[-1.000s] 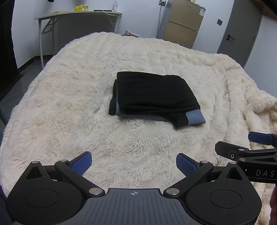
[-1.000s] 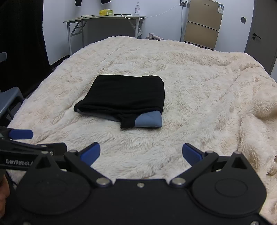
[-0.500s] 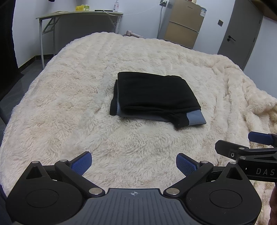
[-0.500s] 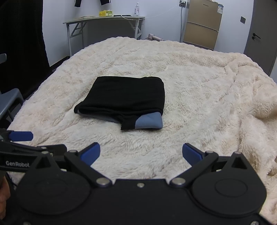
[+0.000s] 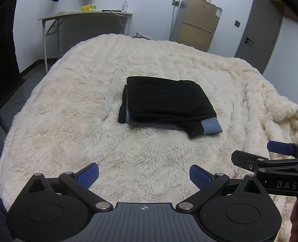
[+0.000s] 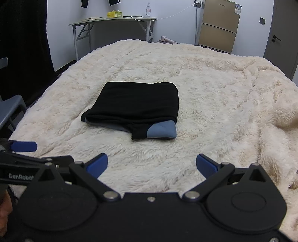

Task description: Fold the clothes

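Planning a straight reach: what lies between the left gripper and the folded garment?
Only bare fluffy blanket separates the left gripper from the folded garment, per the left wrist view.

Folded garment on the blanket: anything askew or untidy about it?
Mostly neat. The black garment lies folded on the cream blanket, but a blue-grey part sticks out at its near corner, past the black layers. Both hand-held grippers are open, clear of it.

Ahead of you a cream blanket (image 5: 74,115) covers the bed. Beyond it stand a table (image 6: 111,20) with a bottle (image 6: 148,7), a brown cabinet (image 6: 218,31) and a grey door (image 5: 258,31).
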Available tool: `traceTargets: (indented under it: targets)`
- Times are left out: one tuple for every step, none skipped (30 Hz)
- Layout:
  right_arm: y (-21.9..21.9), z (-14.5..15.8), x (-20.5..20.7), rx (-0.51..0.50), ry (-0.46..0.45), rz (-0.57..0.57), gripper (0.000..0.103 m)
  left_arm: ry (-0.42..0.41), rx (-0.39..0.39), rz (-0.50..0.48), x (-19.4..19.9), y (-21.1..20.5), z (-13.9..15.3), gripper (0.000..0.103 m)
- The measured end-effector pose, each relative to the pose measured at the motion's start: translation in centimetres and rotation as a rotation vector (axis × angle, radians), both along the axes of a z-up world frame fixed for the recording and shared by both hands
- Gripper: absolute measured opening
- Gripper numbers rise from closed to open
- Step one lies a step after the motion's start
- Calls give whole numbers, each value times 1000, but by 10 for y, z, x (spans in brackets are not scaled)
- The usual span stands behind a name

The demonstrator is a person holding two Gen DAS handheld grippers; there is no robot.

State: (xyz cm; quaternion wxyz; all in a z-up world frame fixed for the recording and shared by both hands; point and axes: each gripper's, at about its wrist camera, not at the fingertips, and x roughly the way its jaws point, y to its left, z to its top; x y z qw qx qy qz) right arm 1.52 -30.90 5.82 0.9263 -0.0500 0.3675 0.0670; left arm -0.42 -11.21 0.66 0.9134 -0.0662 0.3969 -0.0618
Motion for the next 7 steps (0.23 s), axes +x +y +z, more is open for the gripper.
traceTargets:
  targets:
    - [0, 0, 0, 1, 0, 0, 103, 0, 0, 0, 0, 0, 0, 103]
    - [0, 0, 0, 1, 0, 1, 103, -1, 0, 1, 0, 0, 0, 103]
    - [0, 0, 0, 1, 0, 1, 103, -1, -1, 1, 1, 0, -1, 103]
    - [1, 0, 0, 2, -1, 2, 103, -1, -1, 2, 1, 1, 0, 103]
    - [1, 0, 0, 2, -1, 2, 103, -3, -2, 2, 1, 1, -1, 103]
    - [1, 0, 0, 2, -1, 2, 103, -5, -2, 3, 1, 1, -1, 102]
    - [1, 0, 0, 3, -1, 2, 103, -7, -2, 3, 0, 1, -1, 102]
